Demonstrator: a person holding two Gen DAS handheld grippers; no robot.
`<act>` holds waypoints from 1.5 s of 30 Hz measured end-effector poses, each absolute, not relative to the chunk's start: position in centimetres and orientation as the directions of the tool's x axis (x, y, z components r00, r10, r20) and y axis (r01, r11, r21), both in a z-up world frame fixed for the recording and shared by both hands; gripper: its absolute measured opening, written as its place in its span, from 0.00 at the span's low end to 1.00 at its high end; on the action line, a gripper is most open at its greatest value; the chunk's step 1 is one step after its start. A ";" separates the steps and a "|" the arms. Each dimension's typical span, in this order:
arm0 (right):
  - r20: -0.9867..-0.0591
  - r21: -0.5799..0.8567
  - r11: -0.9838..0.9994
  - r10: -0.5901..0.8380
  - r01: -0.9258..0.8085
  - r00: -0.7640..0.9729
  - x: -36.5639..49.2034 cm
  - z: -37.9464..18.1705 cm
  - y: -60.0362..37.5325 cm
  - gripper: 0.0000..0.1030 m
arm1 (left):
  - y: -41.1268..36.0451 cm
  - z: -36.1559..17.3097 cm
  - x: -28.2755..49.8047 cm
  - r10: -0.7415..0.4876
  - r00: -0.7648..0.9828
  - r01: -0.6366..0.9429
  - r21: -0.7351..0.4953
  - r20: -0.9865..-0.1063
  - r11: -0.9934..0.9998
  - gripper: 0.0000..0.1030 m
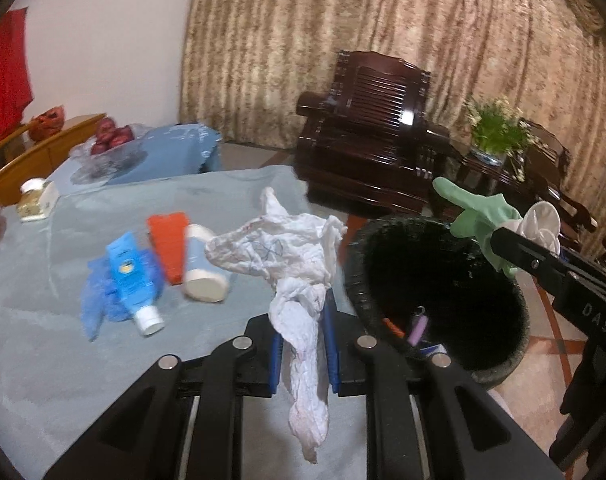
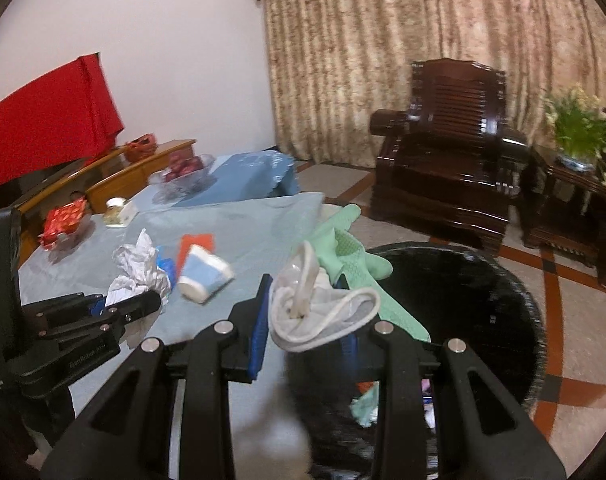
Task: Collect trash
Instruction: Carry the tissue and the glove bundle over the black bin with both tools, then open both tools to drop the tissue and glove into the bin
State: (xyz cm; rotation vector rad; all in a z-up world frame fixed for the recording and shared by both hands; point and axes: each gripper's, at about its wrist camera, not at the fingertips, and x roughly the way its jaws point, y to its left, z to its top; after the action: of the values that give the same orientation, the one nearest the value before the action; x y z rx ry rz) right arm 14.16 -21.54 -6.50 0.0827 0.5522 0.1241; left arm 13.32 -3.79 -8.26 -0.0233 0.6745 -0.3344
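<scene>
My left gripper (image 1: 303, 320) is shut on a crumpled white plastic bag (image 1: 287, 248), which bulges above the blue pads and hangs down below them, over the table's right edge. My right gripper (image 2: 307, 312) is shut on a green rubber glove (image 2: 343, 248) together with a white rolled-rim plastic piece (image 2: 303, 308), held above the near rim of the black bin (image 2: 463, 300). In the left wrist view the right gripper (image 1: 497, 236) reaches in from the right over the bin (image 1: 435, 292) with the glove (image 1: 479, 212). The left gripper (image 2: 143, 300) shows left of the bin.
On the blue-clothed table (image 1: 63, 360) lie a blue tube (image 1: 131, 276) on blue mesh, an orange packet (image 1: 169, 240) and a white-and-blue bottle (image 1: 201, 268). A small jar (image 1: 33, 198) and a fruit bowl (image 1: 111, 144) stand farther back. A dark wooden armchair (image 1: 367, 136) stands behind the bin.
</scene>
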 end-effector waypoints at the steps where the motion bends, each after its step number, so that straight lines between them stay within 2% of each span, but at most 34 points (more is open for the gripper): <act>1: -0.518 0.110 0.991 0.126 -0.080 0.846 14.1 -6.6 -22.2 0.29 | -4.7 -8.4 13.5 -0.325 0.724 0.313 -0.131 -0.608 0.941 0.17; 9: -0.531 0.087 0.996 0.037 0.010 0.846 14.1 -7.7 -27.1 0.29 | -11.4 -8.9 15.1 -0.400 0.694 0.419 -0.116 -0.599 0.900 0.17; 25: -0.621 0.084 0.990 -0.035 0.110 0.783 16.4 -12.8 -32.9 0.30 | -19.5 -11.6 18.9 -0.429 0.641 0.489 -0.092 -0.636 0.867 0.17; 29: -0.636 0.078 0.989 -0.047 0.126 0.770 16.8 -13.5 -33.5 0.34 | -20.7 -12.2 19.6 -0.435 0.625 0.500 -0.095 -0.648 0.861 0.19; 31: -0.644 0.060 0.988 -0.072 0.144 0.762 16.9 -13.9 -33.9 0.39 | -21.0 -12.4 19.8 -0.439 0.614 0.505 -0.101 -0.656 0.857 0.26; 33: -0.645 0.055 0.986 -0.084 0.156 0.760 16.9 -14.0 -34.2 0.52 | -21.2 -12.5 19.9 -0.444 0.608 0.510 -0.106 -0.658 0.854 0.42; 34: -0.642 0.052 0.985 -0.092 0.164 0.761 16.8 -14.0 -34.3 0.56 | -21.2 -12.5 19.8 -0.445 0.611 0.511 -0.104 -0.655 0.853 0.45; 36: -0.639 0.046 0.984 -0.104 0.173 0.762 16.5 -14.0 -34.5 0.71 | -20.9 -12.3 19.7 -0.447 0.614 0.510 -0.105 -0.651 0.854 0.61; 37: -0.637 0.039 0.983 -0.114 0.180 0.762 16.3 -14.0 -34.4 0.76 | -20.8 -12.2 19.6 -0.451 0.614 0.509 -0.111 -0.648 0.853 0.64; 39: -0.633 0.037 0.982 -0.121 0.186 0.764 16.0 -13.8 -34.3 0.88 | -20.4 -11.8 19.5 -0.453 0.617 0.503 -0.120 -0.643 0.856 0.78; 41: -0.633 0.054 0.982 -0.108 0.182 0.766 15.7 -13.7 -34.3 0.90 | -19.9 -11.3 19.5 -0.446 0.626 0.488 -0.124 -0.640 0.864 0.85; 45: -0.627 0.100 0.980 -0.071 0.170 0.776 15.2 -13.2 -33.7 0.92 | -18.0 -10.1 18.6 -0.444 0.651 0.474 -0.127 -0.616 0.871 0.88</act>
State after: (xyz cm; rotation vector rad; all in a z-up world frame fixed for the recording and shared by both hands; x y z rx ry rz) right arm 15.18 -33.66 -13.15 0.1540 0.6706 -0.1308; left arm 18.65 -18.04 -10.09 0.0463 0.6873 -0.5211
